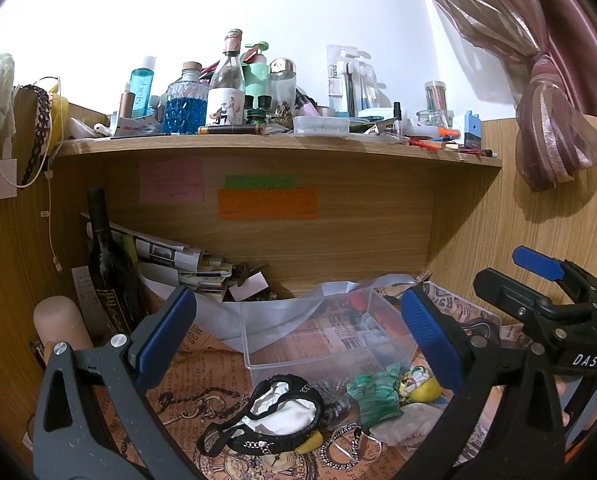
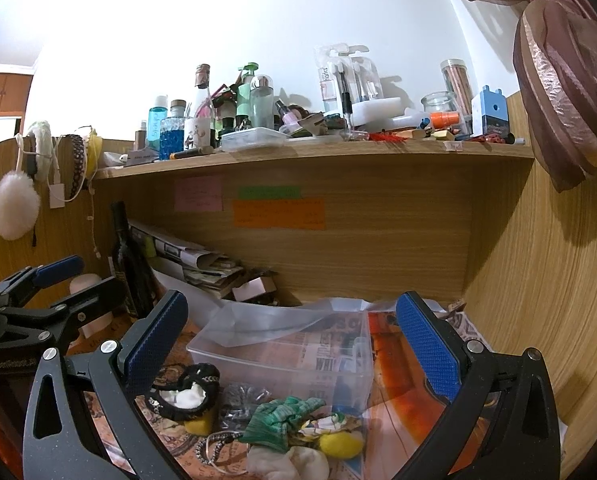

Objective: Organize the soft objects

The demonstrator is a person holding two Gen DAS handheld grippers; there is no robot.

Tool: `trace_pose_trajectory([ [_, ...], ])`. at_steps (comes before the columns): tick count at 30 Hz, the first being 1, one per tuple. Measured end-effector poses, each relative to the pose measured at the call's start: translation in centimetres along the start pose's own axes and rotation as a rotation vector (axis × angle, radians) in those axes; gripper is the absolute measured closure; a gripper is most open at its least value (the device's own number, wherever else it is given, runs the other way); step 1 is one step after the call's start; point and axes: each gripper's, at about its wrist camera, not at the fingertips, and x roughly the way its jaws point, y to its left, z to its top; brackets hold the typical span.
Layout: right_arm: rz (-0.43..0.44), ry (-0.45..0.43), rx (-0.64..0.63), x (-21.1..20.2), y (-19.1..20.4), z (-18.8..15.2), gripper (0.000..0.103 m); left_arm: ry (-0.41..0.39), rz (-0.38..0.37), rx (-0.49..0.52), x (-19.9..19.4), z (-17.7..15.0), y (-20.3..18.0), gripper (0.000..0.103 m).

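A pile of soft things lies on the desk in front of a clear plastic bin [image 1: 330, 340] [image 2: 298, 356]: a black-trimmed white pouch [image 1: 278, 416] [image 2: 184, 394], a green cloth [image 1: 372, 394] [image 2: 282, 420], a yellow soft piece [image 1: 422, 390] [image 2: 340, 444], a whitish cloth [image 1: 406, 424] [image 2: 290, 462] and a dark grey scrunchie [image 2: 240, 400]. My left gripper [image 1: 298, 340] is open above the pile. My right gripper [image 2: 294, 346] is open above the pile too, and shows at the right of the left wrist view [image 1: 538, 280].
A wooden shelf [image 1: 278, 144] crowded with bottles and small items runs above the desk. A dark wine bottle [image 1: 106, 264], stacked papers [image 1: 178, 264] and a beige cylinder [image 1: 58, 320] stand at the left. A curtain [image 1: 546, 92] hangs at the right. Bracelets [image 1: 346, 446] lie beside the pile.
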Motion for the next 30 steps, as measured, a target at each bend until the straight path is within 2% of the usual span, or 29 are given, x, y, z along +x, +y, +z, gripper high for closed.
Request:
trace_pose_trajectory([
  [30, 0.005, -0.003, 0.002, -0.04, 0.24, 0.04, 0.000, -0.004, -0.001, -0.004, -0.12, 0.01, 0.33, 0.000],
])
